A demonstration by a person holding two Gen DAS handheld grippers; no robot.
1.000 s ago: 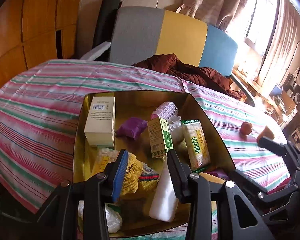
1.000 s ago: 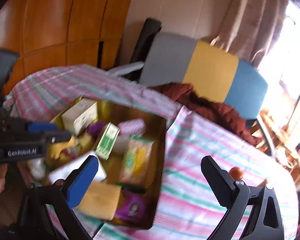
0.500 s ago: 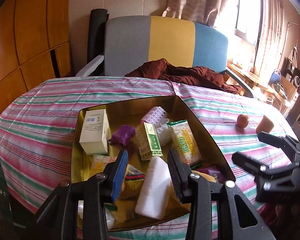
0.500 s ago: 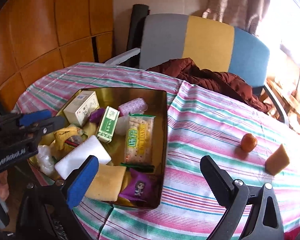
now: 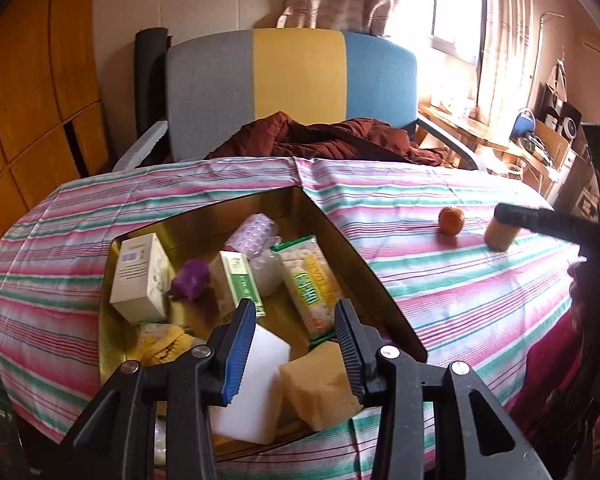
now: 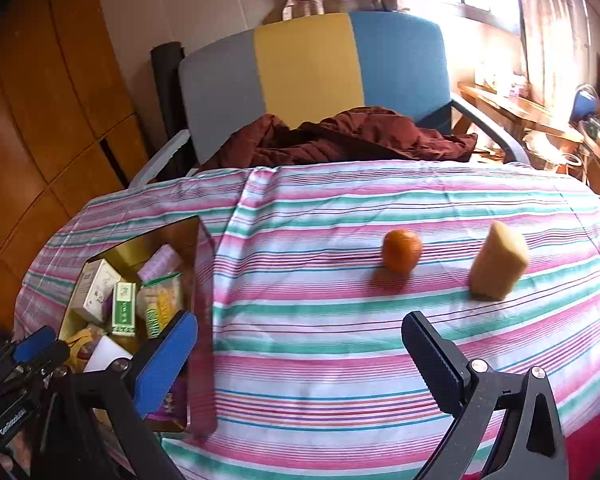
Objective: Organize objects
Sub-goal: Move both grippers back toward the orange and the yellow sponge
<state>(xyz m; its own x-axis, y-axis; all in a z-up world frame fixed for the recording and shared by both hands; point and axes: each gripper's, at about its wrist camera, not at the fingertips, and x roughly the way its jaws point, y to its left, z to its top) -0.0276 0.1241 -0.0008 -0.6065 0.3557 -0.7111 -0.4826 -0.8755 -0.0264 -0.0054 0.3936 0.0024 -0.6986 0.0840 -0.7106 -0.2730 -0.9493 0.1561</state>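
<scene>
Fingers (image 6: 432,360) spread above striped tablecloth (image 6: 340,344), empty.

Box (image 5: 380,280) of packets lies left; fruit (image 6: 402,250), perhaps sponge (image 6: 498,260), right.

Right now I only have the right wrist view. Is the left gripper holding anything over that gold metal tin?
Observer: No. The left gripper is open and empty over the gold metal tin.
Operator: What's below it?
Observer: A tan sponge block lies beside a white rectangular foam block.
Operator: Anything purple further in?
Observer: Yes, a crumpled purple wrapper, between the white cardboard box and the green-and-white carton.
</scene>
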